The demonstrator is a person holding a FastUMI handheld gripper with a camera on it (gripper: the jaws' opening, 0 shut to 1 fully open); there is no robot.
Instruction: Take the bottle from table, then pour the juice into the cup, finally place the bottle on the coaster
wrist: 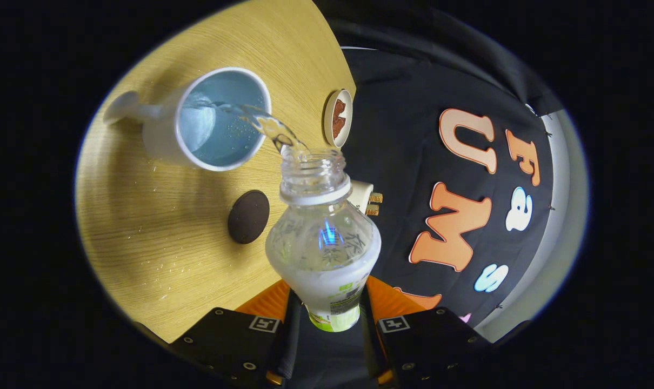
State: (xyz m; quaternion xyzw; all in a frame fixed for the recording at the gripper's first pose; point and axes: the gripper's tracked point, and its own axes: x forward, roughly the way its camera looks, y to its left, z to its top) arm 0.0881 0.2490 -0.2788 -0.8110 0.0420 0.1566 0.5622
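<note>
My gripper (327, 316) pinches the bottle (324, 243) low on its labelled body, both fingers pressing. Thin, smooth plastic, lightening as juice (267, 124) streams into the cup (219, 121); I judge it would crumple if squeezed harder.

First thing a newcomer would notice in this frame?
The clear bottle, clamped between the gripper fingers and tipped, with a stream of liquid arcing from its open neck into the white cup just beyond. Next, the dark round coaster on the wooden table, beside the bottle and nearer than the cup, with scattered droplets around it.
</note>
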